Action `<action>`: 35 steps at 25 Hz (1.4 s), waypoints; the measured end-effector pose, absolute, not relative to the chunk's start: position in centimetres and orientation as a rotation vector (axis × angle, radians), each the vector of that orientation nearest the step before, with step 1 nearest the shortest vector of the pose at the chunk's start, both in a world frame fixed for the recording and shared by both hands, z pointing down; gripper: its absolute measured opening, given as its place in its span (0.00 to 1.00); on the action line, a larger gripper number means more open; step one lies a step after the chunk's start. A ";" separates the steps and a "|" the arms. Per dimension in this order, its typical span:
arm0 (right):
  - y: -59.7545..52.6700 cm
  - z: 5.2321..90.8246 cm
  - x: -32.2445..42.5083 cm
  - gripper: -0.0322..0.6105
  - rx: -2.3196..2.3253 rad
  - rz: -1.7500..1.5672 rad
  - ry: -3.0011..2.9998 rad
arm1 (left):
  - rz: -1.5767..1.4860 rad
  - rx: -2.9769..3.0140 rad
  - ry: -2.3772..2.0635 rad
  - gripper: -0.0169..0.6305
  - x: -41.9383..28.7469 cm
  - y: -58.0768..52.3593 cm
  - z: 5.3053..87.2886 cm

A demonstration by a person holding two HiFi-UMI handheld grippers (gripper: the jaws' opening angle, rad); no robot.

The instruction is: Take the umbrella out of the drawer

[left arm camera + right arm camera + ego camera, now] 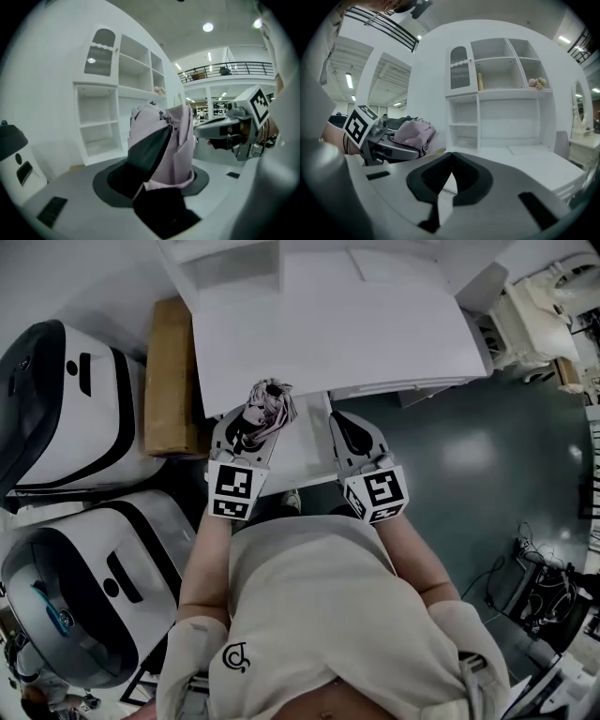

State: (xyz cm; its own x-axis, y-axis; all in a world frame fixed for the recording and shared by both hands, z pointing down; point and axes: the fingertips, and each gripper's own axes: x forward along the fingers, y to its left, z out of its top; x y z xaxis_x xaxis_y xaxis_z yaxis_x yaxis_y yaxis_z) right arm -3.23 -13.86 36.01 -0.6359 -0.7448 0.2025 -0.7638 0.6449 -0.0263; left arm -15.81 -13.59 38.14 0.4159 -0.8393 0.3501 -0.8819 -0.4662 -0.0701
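While I watched through the left gripper view, the folded umbrella (173, 140) sat clamped between the jaws of the left gripper (248, 427). Its pale pink fabric bunched up past the dark pads, and a dark panel of it faced the camera. From the head view, the umbrella's printed canopy lay over the front of that gripper, up in the air at the near edge of the white desk (328, 334).

The right gripper (450, 157) was just beside it and level with it. Its jaws were together at the tips with nothing between them. Beyond both grippers I saw the white shelf unit (501, 93) against the wall. A brown cardboard box (172, 371) lay at the desk's left end, next to two rounded white-and-black housings (66, 399).
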 end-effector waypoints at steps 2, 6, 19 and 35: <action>-13.5 35.1 -3.6 0.06 1.232 0.137 -2.720 | 0.429 2.525 -1.624 0.39 -17.0 -12.7 36.0; -12.5 33.7 -4.7 0.06 1.191 0.098 -2.778 | 0.310 2.479 -1.768 0.39 -19.8 -10.5 32.9; -10.8 31.1 -7.2 0.06 1.151 -0.011 -2.856 | 0.107 2.265 -2.089 0.39 -27.2 -5.1 29.2; -9.6 30.6 -7.5 0.05 1.105 -0.019 -2.865 | 0.090 2.335 -2.088 0.40 -26.0 -4.0 27.3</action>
State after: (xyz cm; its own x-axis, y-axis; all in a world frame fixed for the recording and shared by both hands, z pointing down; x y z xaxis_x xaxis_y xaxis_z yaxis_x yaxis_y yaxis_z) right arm -7.54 -9.60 30.63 -0.7387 -0.6713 0.0613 -0.6704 0.7411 0.0369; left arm -25.97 -4.00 27.31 0.1105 -0.9927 0.0477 -0.9932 -0.1121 -0.0329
